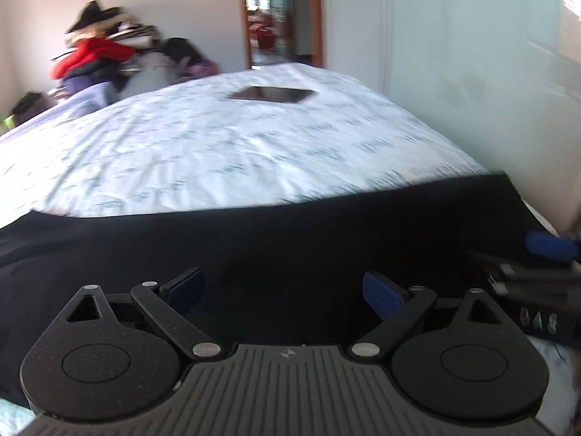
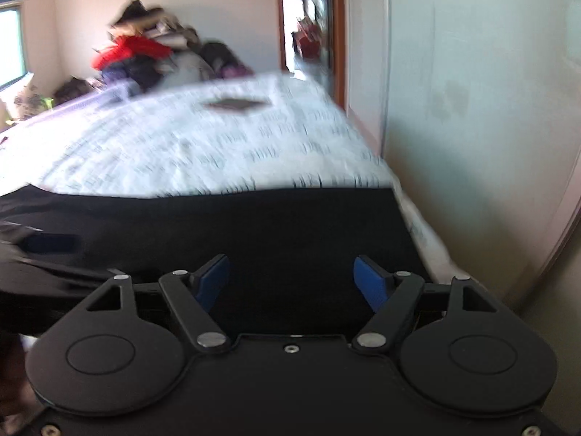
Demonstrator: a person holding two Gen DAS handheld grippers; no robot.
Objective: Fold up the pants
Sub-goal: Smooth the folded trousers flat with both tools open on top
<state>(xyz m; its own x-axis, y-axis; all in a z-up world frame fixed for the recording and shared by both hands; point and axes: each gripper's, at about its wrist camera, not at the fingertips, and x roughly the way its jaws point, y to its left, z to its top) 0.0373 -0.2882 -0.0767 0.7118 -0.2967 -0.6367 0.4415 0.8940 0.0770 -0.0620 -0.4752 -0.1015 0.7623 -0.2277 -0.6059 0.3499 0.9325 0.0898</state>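
Showing both grippers over black pants (image 1: 254,247) that lie spread flat across the near end of a bed (image 1: 218,145) covered with a white printed sheet. In the left wrist view the left gripper (image 1: 283,290) sits at 6 o'clock, its blue-padded fingers (image 1: 185,287) spread wide with nothing between them but the dark cloth below; whether the pads touch the cloth cannot be told. The right gripper (image 1: 537,261) enters at 3 o'clock, blurred. In the right wrist view the right gripper (image 2: 292,279) likewise stands released, its fingers (image 2: 370,279) wide apart above the pants (image 2: 254,225), whose right edge runs along the side of the mattress at about 4 o'clock. The left gripper (image 2: 43,250) appears at 9 o'clock as a dark blur. At 12 o'clock on the sheet rests a flat dark rectangular object (image 1: 270,94). A heap of clothes (image 1: 109,54) rises at 10 o'clock beyond the bed, and an open doorway (image 1: 279,14) stands at 12 o'clock.
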